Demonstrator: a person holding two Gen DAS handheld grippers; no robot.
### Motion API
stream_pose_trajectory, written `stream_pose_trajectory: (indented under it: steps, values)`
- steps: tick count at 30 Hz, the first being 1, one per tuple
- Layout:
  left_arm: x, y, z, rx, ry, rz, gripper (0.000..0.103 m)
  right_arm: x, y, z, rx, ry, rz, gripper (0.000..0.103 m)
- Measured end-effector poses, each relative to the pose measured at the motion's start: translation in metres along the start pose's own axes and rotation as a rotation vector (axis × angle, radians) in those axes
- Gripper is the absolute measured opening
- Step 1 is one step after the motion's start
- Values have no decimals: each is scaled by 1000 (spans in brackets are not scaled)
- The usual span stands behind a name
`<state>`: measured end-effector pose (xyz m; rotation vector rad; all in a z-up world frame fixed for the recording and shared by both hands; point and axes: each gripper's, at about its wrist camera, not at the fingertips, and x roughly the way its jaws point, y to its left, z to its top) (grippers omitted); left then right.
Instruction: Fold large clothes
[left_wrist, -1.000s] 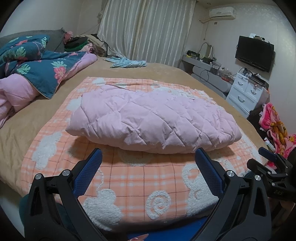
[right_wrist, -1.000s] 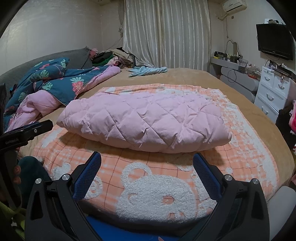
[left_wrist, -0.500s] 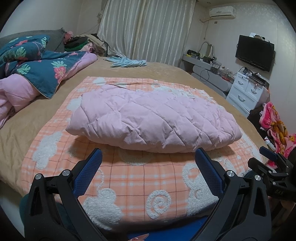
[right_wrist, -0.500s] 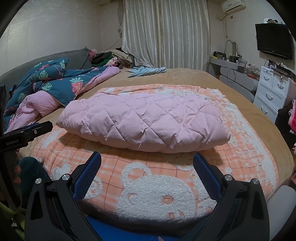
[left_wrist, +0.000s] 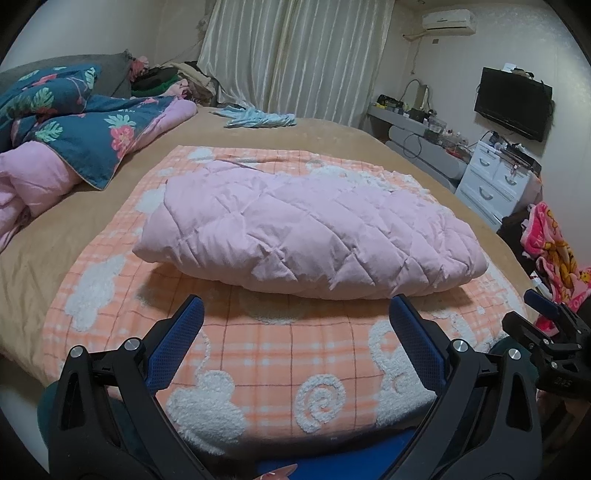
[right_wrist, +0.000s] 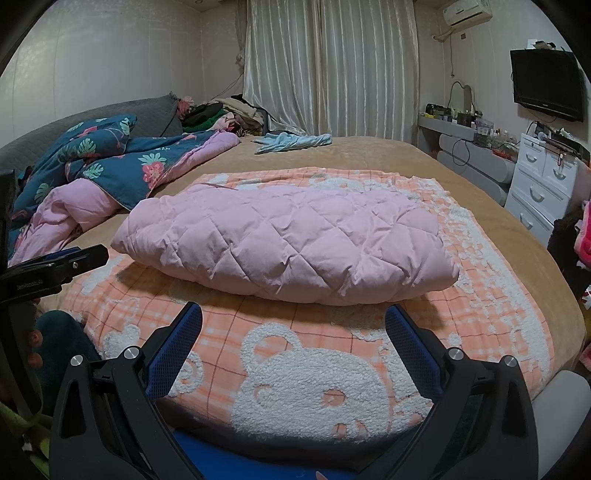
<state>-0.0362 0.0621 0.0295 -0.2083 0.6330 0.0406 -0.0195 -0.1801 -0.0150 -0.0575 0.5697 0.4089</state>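
A pink quilted garment (left_wrist: 310, 232) lies folded into a thick oblong bundle on an orange checked blanket (left_wrist: 273, 350) with white bear shapes, on the bed. It also shows in the right wrist view (right_wrist: 288, 243) on the same blanket (right_wrist: 295, 369). My left gripper (left_wrist: 295, 306) is open and empty, held back from the bundle's near edge over the blanket. My right gripper (right_wrist: 293, 314) is open and empty, also just short of the bundle. Each gripper shows at the edge of the other's view.
A blue floral quilt with pink lining (left_wrist: 74, 136) is heaped at the left. A light blue cloth (left_wrist: 258, 118) lies far back on the tan bedspread (left_wrist: 40, 243). White drawers (left_wrist: 498, 181) and a wall television (left_wrist: 513, 103) stand at the right, with bright pink cloth (left_wrist: 554, 251) nearby.
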Motion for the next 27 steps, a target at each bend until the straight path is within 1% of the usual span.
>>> stream_pose_trajectory:
  steps: [3,9,11,15,18,20,22,23,24,25,26,27]
  values:
    - [2,1,-1,0,5,5,94,0,0,0,-1,0,-3,99]
    - [2,-2,-3,16,-5,-19,94,-1,-5,-1,0,-2,-25,99]
    - [3,-2,-3,11,-1,-37,94,-2,-8,0,1,-5,-32,99]
    - [12,-2,-4,2,23,-21,94,-5,-12,2,4,-21,-53,99]
    - [19,4,-2,-27,29,-43,94,-10,-27,4,40,-48,-77,99]
    - [26,15,4,-51,33,-48,94,-15,-48,6,76,-73,-121,99]
    - [36,34,13,-99,38,-36,94,-21,-84,6,130,-88,-191,99]
    - [43,48,19,-127,45,-22,94,-26,-114,4,180,-96,-243,99]
    - [50,66,27,-159,43,9,94,-29,-136,1,219,-102,-285,99]
    - [59,91,38,-191,35,69,94,-33,-170,-6,279,-100,-361,99]
    - [64,110,47,-212,24,120,94,-35,-195,-12,323,-94,-418,99]
    - [72,135,58,-225,8,191,94,-39,-236,-25,388,-87,-506,99]
